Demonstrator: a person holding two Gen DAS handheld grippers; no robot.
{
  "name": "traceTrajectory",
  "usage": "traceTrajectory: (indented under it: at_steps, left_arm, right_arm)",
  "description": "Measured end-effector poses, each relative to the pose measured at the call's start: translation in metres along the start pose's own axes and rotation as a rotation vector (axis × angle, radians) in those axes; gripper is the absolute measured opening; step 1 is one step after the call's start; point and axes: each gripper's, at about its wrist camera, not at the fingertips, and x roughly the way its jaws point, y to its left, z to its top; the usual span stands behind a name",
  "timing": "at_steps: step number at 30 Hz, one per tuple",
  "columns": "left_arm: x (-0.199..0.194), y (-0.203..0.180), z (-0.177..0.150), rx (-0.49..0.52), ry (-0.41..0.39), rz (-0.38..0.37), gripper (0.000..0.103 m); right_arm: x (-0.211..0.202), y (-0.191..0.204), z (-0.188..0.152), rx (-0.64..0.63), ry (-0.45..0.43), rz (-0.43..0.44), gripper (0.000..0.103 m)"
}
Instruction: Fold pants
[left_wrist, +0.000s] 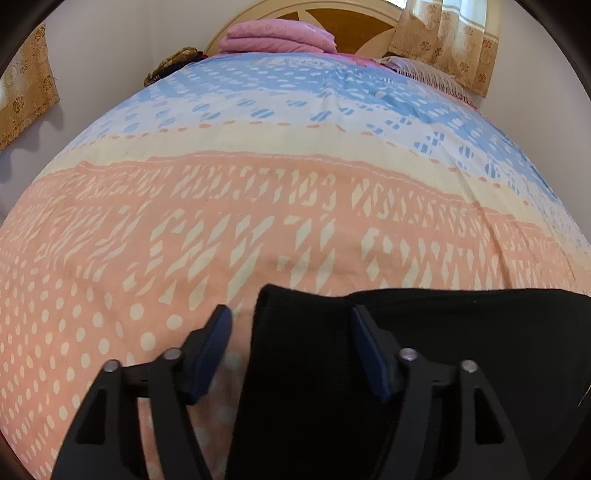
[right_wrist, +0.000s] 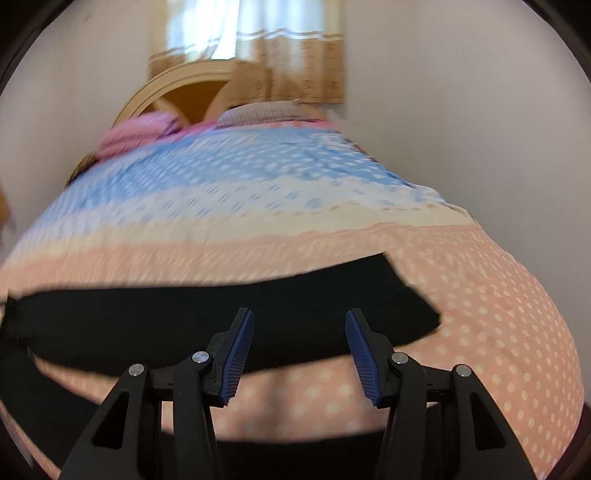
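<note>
Black pants (left_wrist: 424, 350) lie flat on the patterned bedspread (left_wrist: 258, 206). In the left wrist view their left end sits between my fingers; my left gripper (left_wrist: 291, 321) is open just above that corner, holding nothing. In the right wrist view the pants (right_wrist: 221, 314) stretch as a long dark band across the bed, with another dark part running under the gripper at the bottom. My right gripper (right_wrist: 299, 325) is open over the band's near edge, empty. This view is blurred.
A folded pink blanket (left_wrist: 277, 37) and a pillow (left_wrist: 417, 70) lie at the head of the bed by the wooden headboard (left_wrist: 354, 18). Curtains (left_wrist: 450, 40) hang behind. The bed's right edge (right_wrist: 554, 332) drops off near a wall.
</note>
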Motion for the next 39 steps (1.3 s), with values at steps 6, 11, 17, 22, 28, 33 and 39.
traceTrajectory:
  at_steps: [6, 11, 17, 22, 28, 33, 39]
  left_arm:
    - [0.008, -0.003, 0.006, 0.006, 0.044, 0.032, 0.1]
    - [0.002, -0.001, 0.006, 0.012, -0.005, -0.006, 0.072]
    - [-0.003, -0.004, 0.008, 0.06, -0.034, -0.067, 0.043]
    - [0.001, -0.005, 0.01, 0.052, -0.033, -0.101, 0.035]
    - [0.003, -0.007, 0.008, 0.056, -0.033, -0.115, 0.029]
    - [-0.01, -0.015, 0.008, 0.108, -0.076, -0.152, 0.013]
    - [-0.026, -0.009, 0.01, 0.099, -0.132, -0.183, 0.013]
  right_arm:
    - [0.025, -0.049, 0.028, 0.083, 0.016, -0.059, 0.054]
    - [0.06, -0.081, 0.046, 0.109, 0.102, -0.05, 0.054]
    - [0.112, -0.1, 0.06, 0.141, 0.224, 0.003, 0.054]
    - [0.143, -0.095, 0.058, 0.128, 0.307, 0.045, 0.054]
    - [0.152, -0.086, 0.057, 0.064, 0.327, 0.051, 0.017]
    - [0.137, -0.087, 0.06, 0.063, 0.27, 0.035, 0.007]
    - [0.099, -0.082, 0.073, 0.063, 0.153, 0.03, 0.005]
